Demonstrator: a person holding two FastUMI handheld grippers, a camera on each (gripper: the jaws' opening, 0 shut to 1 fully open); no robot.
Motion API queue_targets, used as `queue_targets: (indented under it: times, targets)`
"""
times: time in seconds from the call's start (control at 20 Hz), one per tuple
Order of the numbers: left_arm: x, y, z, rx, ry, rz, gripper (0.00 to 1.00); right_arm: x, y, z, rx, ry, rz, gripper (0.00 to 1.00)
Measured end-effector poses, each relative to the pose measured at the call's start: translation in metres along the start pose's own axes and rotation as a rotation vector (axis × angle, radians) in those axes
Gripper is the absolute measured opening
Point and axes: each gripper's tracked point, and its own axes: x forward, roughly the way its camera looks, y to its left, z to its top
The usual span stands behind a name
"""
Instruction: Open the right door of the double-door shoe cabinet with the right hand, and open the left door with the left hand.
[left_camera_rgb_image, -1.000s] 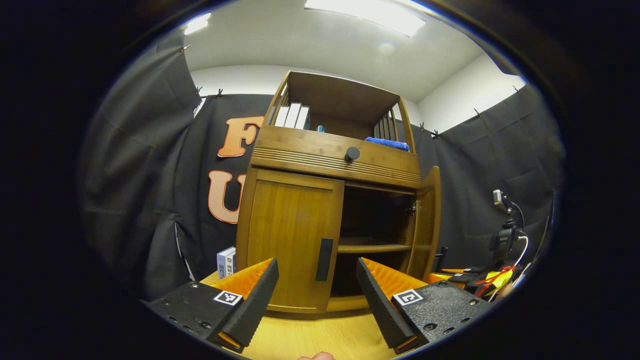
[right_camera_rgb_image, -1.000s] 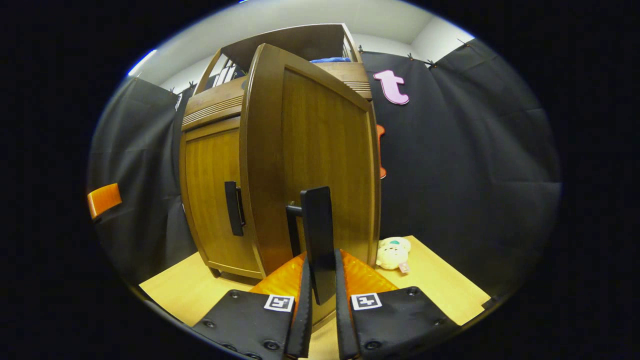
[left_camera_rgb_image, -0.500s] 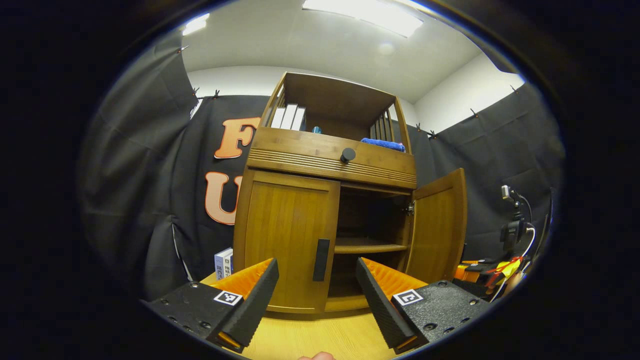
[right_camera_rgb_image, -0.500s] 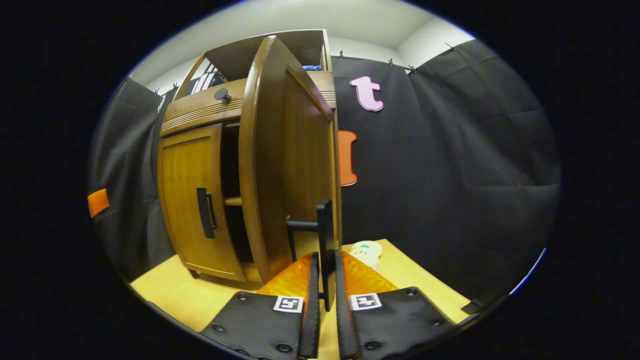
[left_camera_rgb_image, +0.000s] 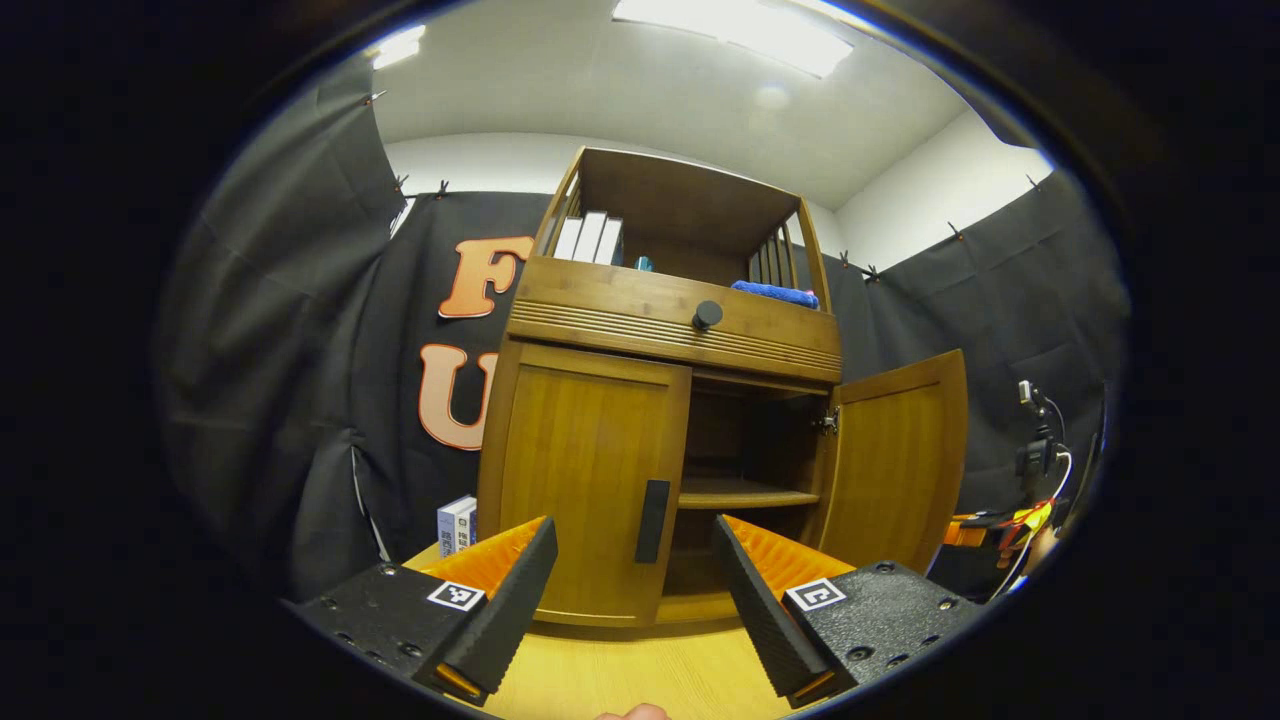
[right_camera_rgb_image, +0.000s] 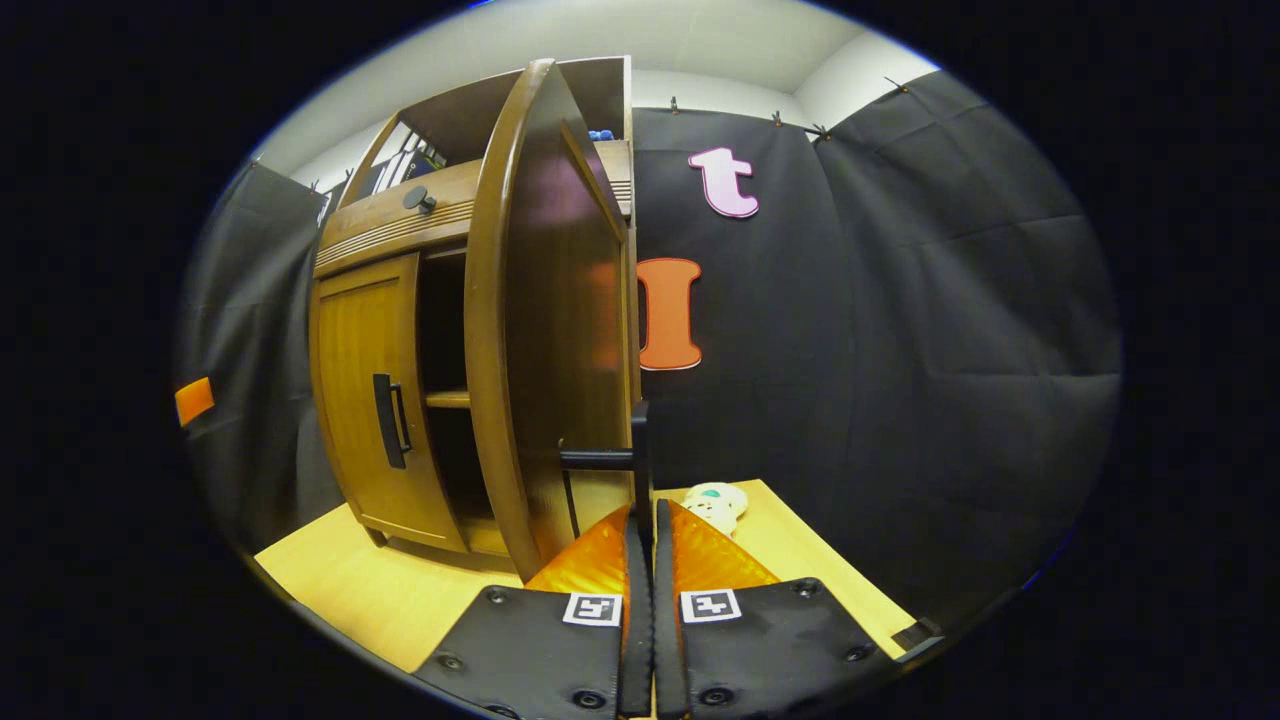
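Observation:
The wooden shoe cabinet (left_camera_rgb_image: 660, 330) stands ahead on a light wooden floor. Its left door (left_camera_rgb_image: 585, 490) is closed, with a black handle (left_camera_rgb_image: 654, 507) on its right edge. My left gripper (left_camera_rgb_image: 632, 605) is open, a short way in front of that handle and touching nothing. The right door (left_camera_rgb_image: 900, 470) is swung wide, exposing dark shelves (left_camera_rgb_image: 745, 492). In the right gripper view that door (right_camera_rgb_image: 545, 330) is seen nearly edge-on, and my right gripper (right_camera_rgb_image: 645, 545) is shut on its black handle (right_camera_rgb_image: 636, 470). The closed left door (right_camera_rgb_image: 365, 400) is to the left there.
Books and a blue cloth sit on the cabinet's open top shelf (left_camera_rgb_image: 680, 235), above a drawer with a black knob (left_camera_rgb_image: 707, 314). A small box (left_camera_rgb_image: 456, 524) stands left of the cabinet. A plush toy (right_camera_rgb_image: 715, 503) lies on the floor behind the open door. Cabled equipment (left_camera_rgb_image: 1030, 470) stands at far right.
The right door has swung further open, pulled by my right gripper on its handle. My left gripper has stayed open in front of the left door.

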Motion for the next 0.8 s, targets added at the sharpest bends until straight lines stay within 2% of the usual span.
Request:
queue_targets:
  times: [0.1,0.15,0.2,0.25,0.3,0.35,0.4,0.45,0.5,0.6,0.65,0.7,0.8]
  targets:
    - [-0.003,0.008,0.001,-0.002,-0.003,0.019,0.95,0.0,-0.009,0.001,0.002,-0.016,0.028,0.08]
    - [-0.004,0.013,0.0,-0.005,-0.001,0.03,0.95,0.001,-0.011,0.002,-0.001,-0.027,0.038,0.17]
    - [-0.004,0.017,-0.004,-0.008,0.007,0.042,0.95,0.001,-0.014,0.002,0.002,-0.031,0.044,0.08]
    - [-0.006,0.022,-0.005,-0.011,0.015,0.053,0.94,0.001,-0.015,0.0,0.0,-0.027,0.05,0.08]
    - [-0.008,0.024,-0.007,-0.017,0.019,0.06,0.92,0.001,-0.017,0.0,-0.002,-0.022,0.057,0.17]
    - [-0.009,0.027,-0.006,-0.026,0.018,0.061,0.92,0.001,-0.017,0.001,-0.006,-0.021,0.065,0.05]
    - [-0.012,0.028,-0.005,-0.03,0.015,0.064,0.95,0.001,-0.017,0.001,-0.006,-0.021,0.072,0.11]
    - [-0.014,0.031,-0.004,-0.027,0.014,0.07,0.92,0.0,-0.017,0.0,-0.004,-0.023,0.078,0.06]
    - [-0.015,0.034,-0.004,-0.02,0.015,0.079,0.95,-0.002,-0.018,-0.001,-0.003,-0.025,0.082,0.11]
    - [-0.017,0.038,-0.003,-0.008,0.013,0.09,0.95,-0.011,-0.022,-0.005,-0.006,-0.034,0.069,0.09]
    - [-0.017,0.038,-0.003,-0.005,0.012,0.089,0.92,-0.011,-0.027,-0.007,0.001,-0.03,0.057,0.17]
    - [-0.015,0.037,-0.004,-0.003,0.012,0.085,0.95,-0.013,-0.034,-0.009,0.011,-0.025,0.041,0.17]
    - [-0.009,0.033,-0.005,0.002,0.015,0.072,0.94,-0.023,-0.05,-0.012,0.017,-0.021,-0.005,0.17]
